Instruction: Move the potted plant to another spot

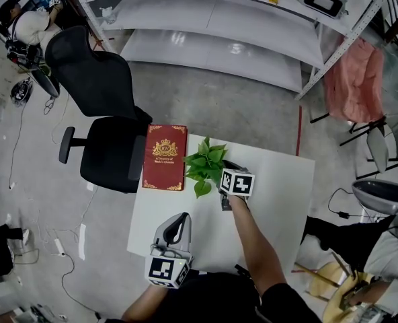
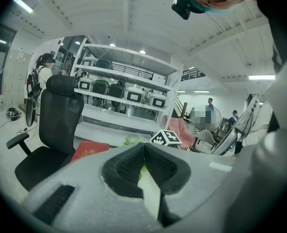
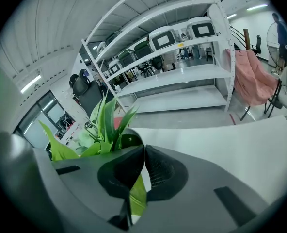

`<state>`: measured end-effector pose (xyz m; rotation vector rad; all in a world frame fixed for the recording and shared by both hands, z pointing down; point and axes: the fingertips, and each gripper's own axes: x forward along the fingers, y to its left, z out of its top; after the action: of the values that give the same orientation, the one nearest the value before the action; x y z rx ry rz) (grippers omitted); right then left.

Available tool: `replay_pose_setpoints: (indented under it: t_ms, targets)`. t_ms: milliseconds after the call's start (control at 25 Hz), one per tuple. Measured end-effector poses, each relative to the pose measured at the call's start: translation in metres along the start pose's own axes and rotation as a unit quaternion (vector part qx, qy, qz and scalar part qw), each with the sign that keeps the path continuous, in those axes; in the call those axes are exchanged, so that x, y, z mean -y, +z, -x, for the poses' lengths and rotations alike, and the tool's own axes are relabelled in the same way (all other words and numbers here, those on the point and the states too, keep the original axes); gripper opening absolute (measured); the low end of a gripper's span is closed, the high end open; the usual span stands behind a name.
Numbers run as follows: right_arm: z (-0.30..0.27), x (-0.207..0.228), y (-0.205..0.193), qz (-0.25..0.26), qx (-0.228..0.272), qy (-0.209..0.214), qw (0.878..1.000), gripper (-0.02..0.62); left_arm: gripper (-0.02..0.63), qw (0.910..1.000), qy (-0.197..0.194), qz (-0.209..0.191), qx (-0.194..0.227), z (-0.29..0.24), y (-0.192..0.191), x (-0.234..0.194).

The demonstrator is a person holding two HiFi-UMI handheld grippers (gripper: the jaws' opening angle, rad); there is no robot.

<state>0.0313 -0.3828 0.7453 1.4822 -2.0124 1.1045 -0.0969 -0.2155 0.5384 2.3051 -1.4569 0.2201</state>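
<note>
A potted plant (image 1: 206,163) with bright green leaves stands at the middle of the white table (image 1: 273,194), just right of a red book (image 1: 164,157). My right gripper (image 1: 226,173) is at the plant's right side, marker cube up. In the right gripper view its jaws (image 3: 145,147) are shut on the dark pot rim (image 3: 129,139), with leaves (image 3: 104,125) rising to the left and one leaf showing in the gap lower down. My left gripper (image 1: 180,219) rests near the table's front edge, shut and empty (image 2: 143,145). The plant's leaves (image 2: 129,141) peek over it.
A black office chair (image 1: 105,113) stands off the table's far left corner. White shelving (image 1: 219,32) runs along the back, with a pink-draped chair (image 1: 353,83) to the right. A person (image 1: 24,29) stands at the far left. Cables (image 1: 64,247) lie on the floor.
</note>
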Motion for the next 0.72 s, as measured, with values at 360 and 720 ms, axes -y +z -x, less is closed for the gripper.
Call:
replay_pose_setpoints:
  t_ms: [360, 720]
  targets:
    - [0.008, 0.010, -0.001, -0.018, 0.006, -0.005, 1.000, 0.018, 0.017, 1.0000, -0.004, -0.001, 0.001, 0.001, 0.001, 0.000]
    - [0.028, 0.046, 0.002, -0.046, 0.019, -0.027, 0.998, 0.018, 0.017, 0.9997, -0.025, -0.007, 0.000, -0.008, 0.004, 0.014]
